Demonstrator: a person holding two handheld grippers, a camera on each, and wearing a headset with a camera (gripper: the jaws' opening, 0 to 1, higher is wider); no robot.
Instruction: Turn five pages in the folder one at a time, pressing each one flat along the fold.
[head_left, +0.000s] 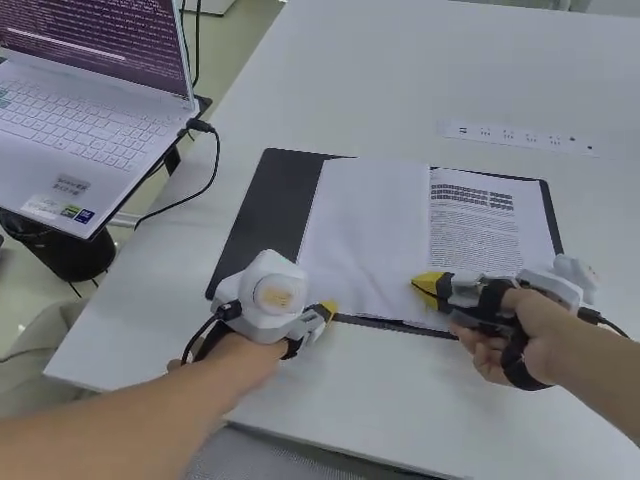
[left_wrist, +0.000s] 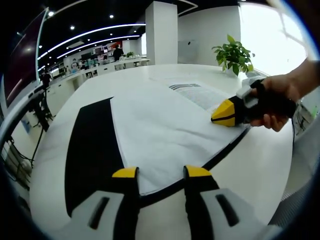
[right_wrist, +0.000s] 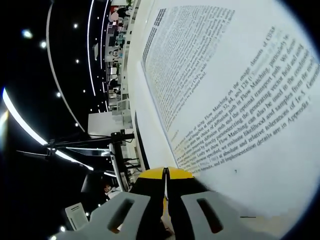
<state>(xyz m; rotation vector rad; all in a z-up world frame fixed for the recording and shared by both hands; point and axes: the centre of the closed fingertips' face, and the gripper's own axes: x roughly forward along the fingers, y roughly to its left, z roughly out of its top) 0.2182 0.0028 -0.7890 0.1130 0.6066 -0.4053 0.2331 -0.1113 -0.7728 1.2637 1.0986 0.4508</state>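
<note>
A black folder (head_left: 270, 205) lies open on the white table, with a blank turned page (head_left: 365, 235) on its left and a printed page (head_left: 485, 225) on its right. My right gripper (head_left: 428, 288) is shut, its yellow tips resting on the paper near the fold at the folder's front edge. In the right gripper view the shut gripper (right_wrist: 165, 174) sits low against the printed page (right_wrist: 225, 85). My left gripper (head_left: 322, 312) hovers open at the folder's front edge. In the left gripper view that gripper (left_wrist: 161, 172) frames the blank page's (left_wrist: 160, 130) corner, with the right gripper (left_wrist: 227, 112) beyond.
An open laptop (head_left: 80, 110) stands at the left on a stand, its black cable (head_left: 200, 175) trailing onto the table near the folder. A white power strip (head_left: 520, 137) lies behind the folder. The table's front edge (head_left: 330, 440) is close to both hands.
</note>
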